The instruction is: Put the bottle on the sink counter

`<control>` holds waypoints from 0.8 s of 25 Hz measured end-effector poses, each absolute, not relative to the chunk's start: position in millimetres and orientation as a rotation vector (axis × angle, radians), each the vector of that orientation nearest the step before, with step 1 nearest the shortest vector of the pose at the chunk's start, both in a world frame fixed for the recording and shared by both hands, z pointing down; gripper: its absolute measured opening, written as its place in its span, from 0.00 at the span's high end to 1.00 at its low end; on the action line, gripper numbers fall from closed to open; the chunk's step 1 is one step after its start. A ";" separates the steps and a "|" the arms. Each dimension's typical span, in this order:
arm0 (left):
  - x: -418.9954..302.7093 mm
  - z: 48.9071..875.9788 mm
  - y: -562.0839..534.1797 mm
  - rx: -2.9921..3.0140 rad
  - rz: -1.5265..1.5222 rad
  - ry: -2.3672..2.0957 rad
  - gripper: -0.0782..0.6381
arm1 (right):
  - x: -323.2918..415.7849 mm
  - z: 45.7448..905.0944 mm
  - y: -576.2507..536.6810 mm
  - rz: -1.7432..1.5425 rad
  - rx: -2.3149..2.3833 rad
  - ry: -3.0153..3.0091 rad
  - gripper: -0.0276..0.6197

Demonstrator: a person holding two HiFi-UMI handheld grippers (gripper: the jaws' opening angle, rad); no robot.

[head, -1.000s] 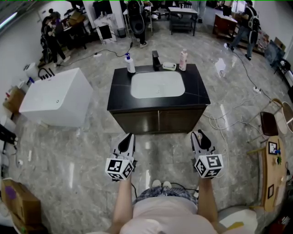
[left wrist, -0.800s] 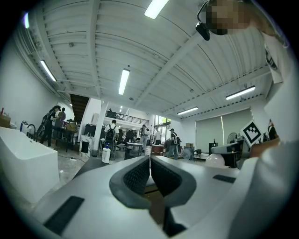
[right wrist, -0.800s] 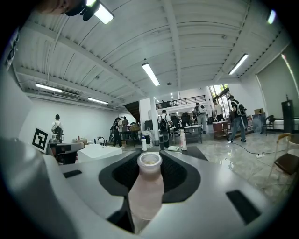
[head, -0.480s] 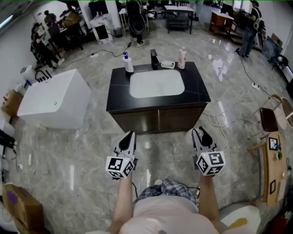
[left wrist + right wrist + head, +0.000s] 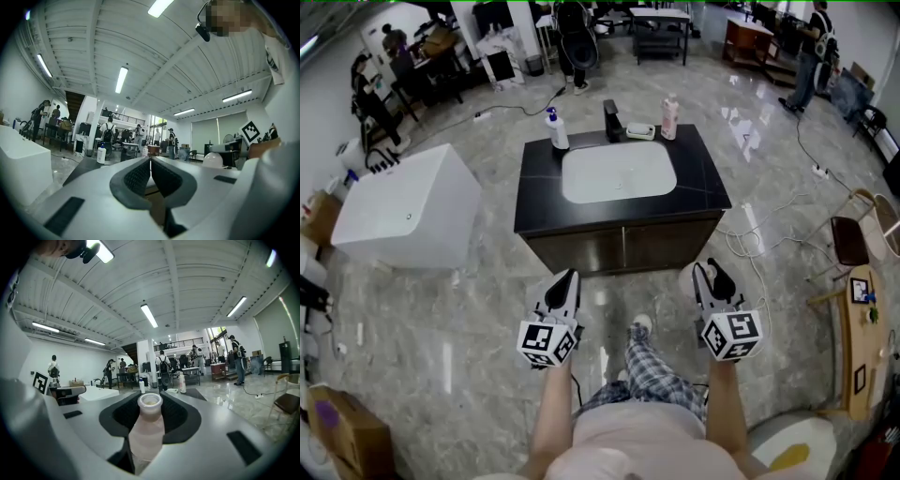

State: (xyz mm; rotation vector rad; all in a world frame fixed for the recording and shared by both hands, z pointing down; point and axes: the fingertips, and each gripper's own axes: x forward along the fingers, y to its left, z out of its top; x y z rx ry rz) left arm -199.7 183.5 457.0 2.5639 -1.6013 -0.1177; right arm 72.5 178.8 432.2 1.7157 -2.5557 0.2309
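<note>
A pale pink bottle (image 5: 147, 430) with a white open neck stands upright between the pads of my right gripper (image 5: 150, 404), which is shut on it. In the head view that gripper (image 5: 711, 274) is held low at the right, with the bottle (image 5: 687, 277) showing as a pale spot beside its jaws. My left gripper (image 5: 565, 279) hangs level with it at the left; its jaws (image 5: 150, 161) are shut with nothing between them. The black sink counter (image 5: 710, 183) with a white basin stands on the floor ahead, apart from both grippers.
Along the counter's back edge stand a white pump bottle (image 5: 553, 129), a dark faucet (image 5: 612, 120), a soap dish (image 5: 641, 132) and a pink bottle (image 5: 670, 116). A white bathtub (image 5: 403, 206) sits left. Cables (image 5: 759, 242), a chair (image 5: 853, 251) and a wooden table (image 5: 861, 347) lie right.
The person has stepped forward, one plaid-trousered leg swinging out below. The counter has drawn slightly nearer. Both grippers keep their pose, the bottle still held.
</note>
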 end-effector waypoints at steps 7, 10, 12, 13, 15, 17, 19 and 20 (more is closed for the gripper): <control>-206.0 460.1 134.5 2.570 -0.110 -1.614 0.85 | 68.0 437.6 126.3 0.222 1.716 -2.564 0.74; -208.2 463.9 101.9 2.572 -0.107 -1.626 0.85 | 65.5 442.1 91.3 0.219 1.706 -2.572 0.74; -210.0 465.6 76.0 2.567 -0.109 -1.637 0.85 | 63.7 445.1 63.9 0.222 1.698 -2.578 0.74; -210.7 466.4 63.1 2.564 -0.111 -1.642 0.85 | 62.8 446.5 50.4 0.225 1.695 -2.581 0.74; -210.7 468.6 37.7 2.561 -0.114 -1.645 0.85 | 61.0 450.2 23.9 0.234 1.686 -2.587 0.74; -210.0 470.9 12.3 2.559 -0.110 -1.646 0.85 | 58.6 453.8 -2.9 0.243 1.671 -2.593 0.74; -210.0 471.4 -13.4 2.553 -0.105 -1.649 0.85 | 55.4 455.4 -30.8 0.252 1.651 -2.596 0.74; -210.4 470.5 -27.6 2.548 -0.105 -1.652 0.85 | 53.6 455.0 -46.6 0.255 1.642 -2.597 0.74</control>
